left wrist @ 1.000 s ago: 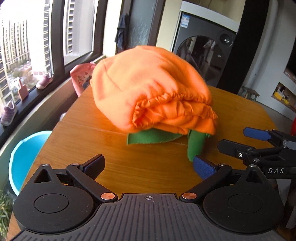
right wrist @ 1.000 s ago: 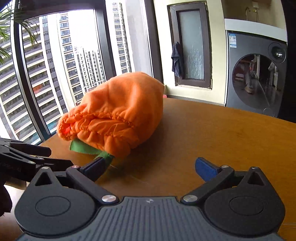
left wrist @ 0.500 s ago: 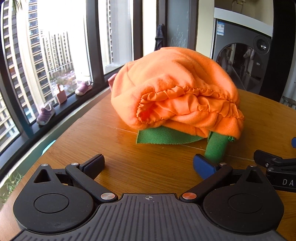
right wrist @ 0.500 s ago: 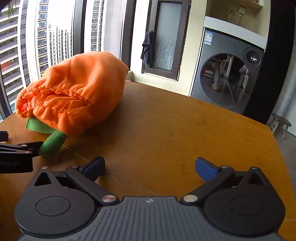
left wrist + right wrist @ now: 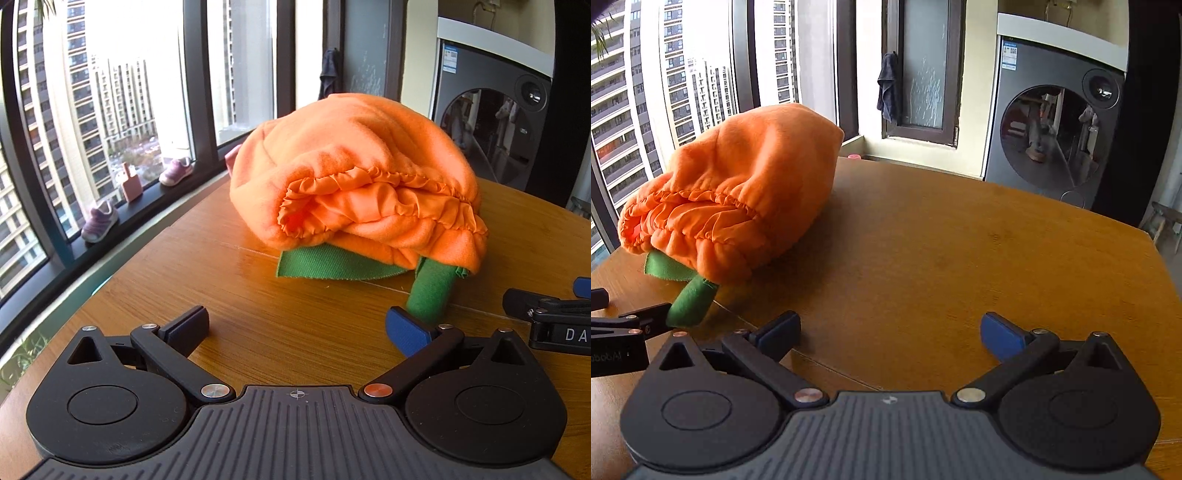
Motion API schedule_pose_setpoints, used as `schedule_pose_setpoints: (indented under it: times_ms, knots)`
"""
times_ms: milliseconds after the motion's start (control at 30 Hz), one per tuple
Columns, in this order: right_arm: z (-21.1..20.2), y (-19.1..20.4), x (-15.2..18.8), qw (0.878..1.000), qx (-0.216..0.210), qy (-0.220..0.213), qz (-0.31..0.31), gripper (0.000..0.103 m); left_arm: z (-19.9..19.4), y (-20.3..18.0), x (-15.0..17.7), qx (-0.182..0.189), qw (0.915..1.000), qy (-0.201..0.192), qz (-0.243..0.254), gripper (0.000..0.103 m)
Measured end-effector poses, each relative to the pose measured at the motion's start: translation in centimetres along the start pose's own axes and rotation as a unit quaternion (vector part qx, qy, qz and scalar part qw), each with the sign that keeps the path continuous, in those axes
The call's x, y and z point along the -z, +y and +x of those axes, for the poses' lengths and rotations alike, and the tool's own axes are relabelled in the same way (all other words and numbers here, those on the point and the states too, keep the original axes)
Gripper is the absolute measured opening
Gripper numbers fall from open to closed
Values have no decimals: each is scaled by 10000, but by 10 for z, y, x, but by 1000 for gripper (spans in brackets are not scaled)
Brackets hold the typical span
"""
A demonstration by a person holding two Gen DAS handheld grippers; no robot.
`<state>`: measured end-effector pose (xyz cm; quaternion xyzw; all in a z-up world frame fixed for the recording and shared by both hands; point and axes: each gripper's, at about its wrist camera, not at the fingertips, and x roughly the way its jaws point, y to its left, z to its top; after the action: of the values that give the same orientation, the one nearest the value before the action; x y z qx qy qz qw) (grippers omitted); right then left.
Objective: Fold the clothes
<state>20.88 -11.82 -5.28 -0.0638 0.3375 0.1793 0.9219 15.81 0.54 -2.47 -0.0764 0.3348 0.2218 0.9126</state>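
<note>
A folded orange fleece garment (image 5: 354, 173) (image 5: 746, 199) with a gathered hem lies bundled on the wooden table (image 5: 295, 306) (image 5: 960, 258). Green fabric pieces (image 5: 332, 264) (image 5: 690, 299) stick out from under it. My left gripper (image 5: 297, 326) stands open just in front of the bundle, its right pad close beside the green roll (image 5: 430, 291), holding nothing. My right gripper (image 5: 890, 332) is open over bare wood to the right of the garment, empty. Each gripper's tip shows at the edge of the other's view.
A window sill (image 5: 122, 206) with small shoes (image 5: 99, 221) runs along the table's left. A washing machine (image 5: 1056, 125) stands behind the far edge. A dark cloth (image 5: 888, 86) hangs by a window frame. The table's right edge (image 5: 1167, 273) drops to the floor.
Both grippers have pulled back and swung their views; the left now looks more toward the window, the right more toward the table's middle. The garment lies still, and both stay open.
</note>
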Motion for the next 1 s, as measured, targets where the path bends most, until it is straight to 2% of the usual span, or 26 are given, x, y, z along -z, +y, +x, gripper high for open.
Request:
schedule_pose_setpoints:
  times_ms: [1000]
  knots:
    - [-1,0,0,10000,0,0,-4,103,2,1,0,5,10000,-1,-2,103]
